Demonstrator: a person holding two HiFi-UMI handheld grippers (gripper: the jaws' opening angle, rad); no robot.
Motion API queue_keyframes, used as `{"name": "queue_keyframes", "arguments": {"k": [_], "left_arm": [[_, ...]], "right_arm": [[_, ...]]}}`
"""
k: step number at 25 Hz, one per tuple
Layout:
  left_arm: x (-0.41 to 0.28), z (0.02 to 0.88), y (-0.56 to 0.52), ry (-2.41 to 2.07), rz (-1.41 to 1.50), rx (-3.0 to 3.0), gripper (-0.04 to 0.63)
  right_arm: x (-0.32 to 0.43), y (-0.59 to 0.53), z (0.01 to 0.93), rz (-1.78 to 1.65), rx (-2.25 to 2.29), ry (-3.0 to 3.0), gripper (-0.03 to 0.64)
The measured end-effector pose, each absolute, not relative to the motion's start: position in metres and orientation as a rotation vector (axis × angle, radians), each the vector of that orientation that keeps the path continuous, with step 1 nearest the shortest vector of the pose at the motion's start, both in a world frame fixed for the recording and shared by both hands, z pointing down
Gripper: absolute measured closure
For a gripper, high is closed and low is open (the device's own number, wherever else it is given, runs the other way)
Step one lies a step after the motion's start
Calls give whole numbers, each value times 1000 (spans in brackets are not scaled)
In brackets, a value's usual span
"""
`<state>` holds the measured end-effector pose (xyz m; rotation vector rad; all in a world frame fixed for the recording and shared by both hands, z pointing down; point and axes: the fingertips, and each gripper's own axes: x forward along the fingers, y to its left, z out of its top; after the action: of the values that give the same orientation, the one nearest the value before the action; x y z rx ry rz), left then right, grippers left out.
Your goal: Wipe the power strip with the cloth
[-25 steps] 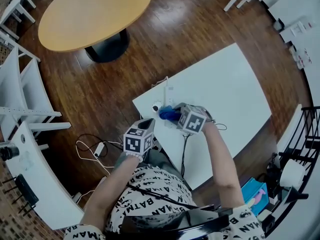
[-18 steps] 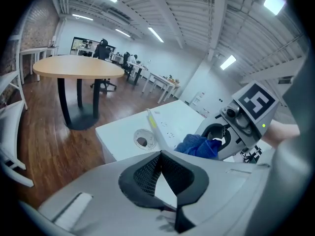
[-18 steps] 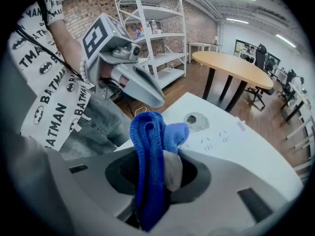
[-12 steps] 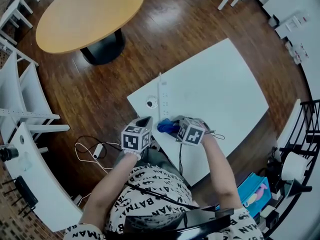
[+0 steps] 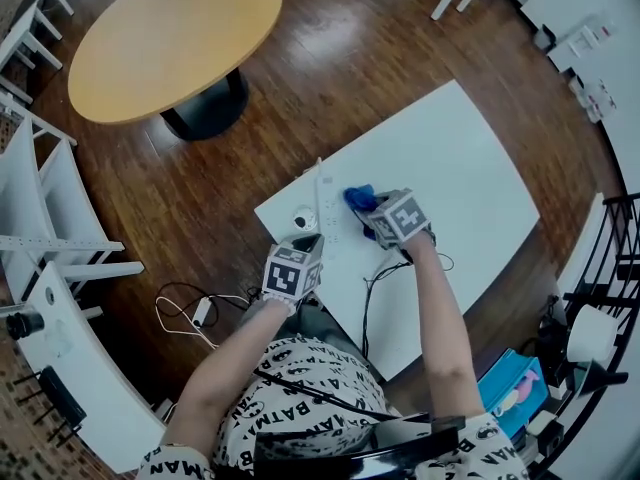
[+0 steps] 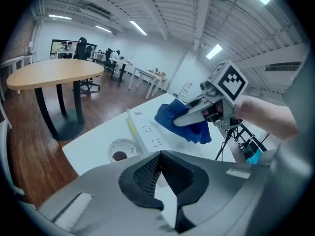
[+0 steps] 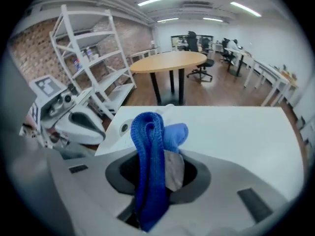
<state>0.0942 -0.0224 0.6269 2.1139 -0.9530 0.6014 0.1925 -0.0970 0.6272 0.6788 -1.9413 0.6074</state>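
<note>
The white power strip (image 5: 324,200) lies along the left edge of the white table (image 5: 455,173). My right gripper (image 5: 366,206) is shut on a bunched blue cloth (image 5: 357,197), which hangs against the strip's far half. In the left gripper view the cloth (image 6: 183,123) sits over the strip (image 6: 146,134). In the right gripper view the cloth (image 7: 149,136) fills the jaws. My left gripper (image 5: 312,240) is at the strip's near end, its jaw tips together with nothing between them (image 6: 158,154). I cannot tell whether they touch the strip.
A small round clear dish (image 5: 303,216) sits beside the strip at the table corner. A black cable (image 5: 373,280) runs off the table's near edge. White cables and an adapter (image 5: 197,306) lie on the wood floor. A round wooden table (image 5: 175,33) and white shelving (image 5: 45,203) stand to the left.
My right gripper has carried the cloth from the strip's near end up to its far half. My left gripper has shifted slightly right, closer to the strip's near end.
</note>
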Motion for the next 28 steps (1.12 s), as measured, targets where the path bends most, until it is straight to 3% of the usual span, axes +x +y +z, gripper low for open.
{"name": "queue_keyframes", "arguments": {"k": [17,28], "left_arm": [[107,650,-25,-841,694,2070,609],[106,651,-25,-824,688,2074,609]], "right_arm": [[186,-145,655,758,830,-1812,491],[174,-109,655,777,700,-1829,491]]}}
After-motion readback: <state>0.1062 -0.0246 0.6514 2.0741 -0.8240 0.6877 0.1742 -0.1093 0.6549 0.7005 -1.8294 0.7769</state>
